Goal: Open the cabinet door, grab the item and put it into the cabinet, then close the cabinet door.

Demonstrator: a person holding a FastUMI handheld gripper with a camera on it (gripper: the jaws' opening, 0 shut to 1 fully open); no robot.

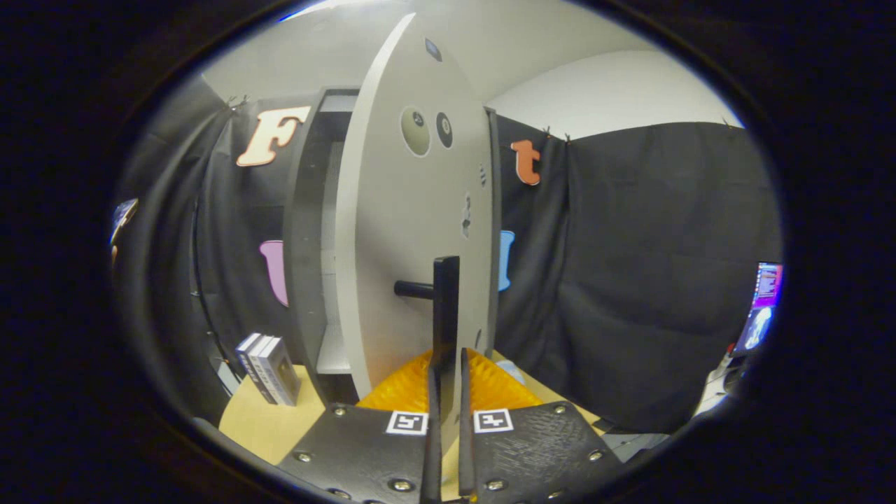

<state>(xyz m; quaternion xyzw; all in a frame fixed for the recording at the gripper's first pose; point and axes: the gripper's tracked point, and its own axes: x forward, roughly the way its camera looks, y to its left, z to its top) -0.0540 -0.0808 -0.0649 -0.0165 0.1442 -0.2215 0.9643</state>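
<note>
Grey-painted board forms the cabinet door (406, 231), seen at the centre of the frame, swung partly out from the cabinet (308, 231) so that its thin edge faces forward and a dark gap with a pale shelf (333, 360) is exposed at centre left. A black bar handle (445, 308), upright on a short round post, is mounted low on the door. The claw (448, 381), at the bottom centre of the frame, is held with its fingers drawn close together about the lower end of this handle; the bar appears to be clamped between them, presumably so that the door can be swung on its hinge, though actual pad contact cannot be confirmed. Round dark and pale marks are noted high on the door face. A pale wooden desk (255, 420) carries the cabinet. Standing boxes (269, 367), grey and white, probably the item to be stowed, are found at lower left, just beside the cabinet's left wall and well left of the fingers. Black cloth is hung behind. A lit screen (763, 308) is recorded at the far right.
</note>
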